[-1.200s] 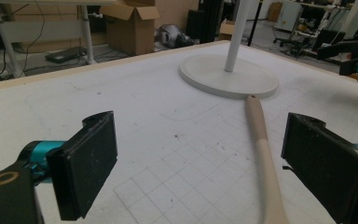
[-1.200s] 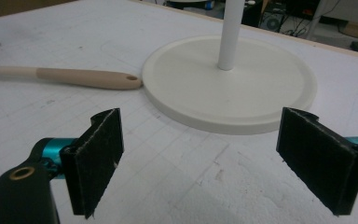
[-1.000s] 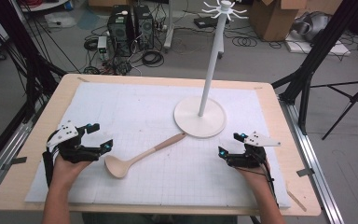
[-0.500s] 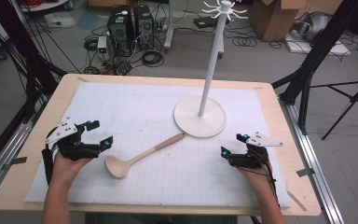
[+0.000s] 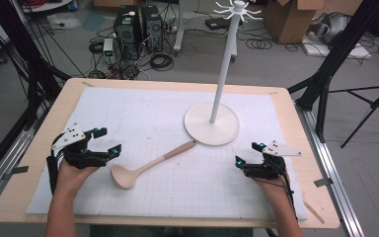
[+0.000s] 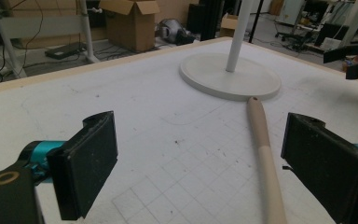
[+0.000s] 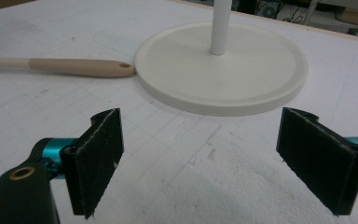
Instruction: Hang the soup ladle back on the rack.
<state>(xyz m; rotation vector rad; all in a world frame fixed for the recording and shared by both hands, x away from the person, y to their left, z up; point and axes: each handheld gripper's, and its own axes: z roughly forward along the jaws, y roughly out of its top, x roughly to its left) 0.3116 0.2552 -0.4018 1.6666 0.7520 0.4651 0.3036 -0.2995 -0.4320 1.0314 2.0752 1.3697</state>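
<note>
Ladle (image 5: 145, 166) of pale wood lies near the middle of the high view on the white gridded mat (image 5: 143, 113), its bowl toward lower left, its handle tip touching the round base of the white stand (image 5: 212, 123). The left gripper (image 5: 106, 140) sits at left, just beside the bowl, jaws spread and empty. The right gripper (image 5: 249, 154) rests at lower right, near the base, jaws likewise spread wide, holding nothing.
</note>
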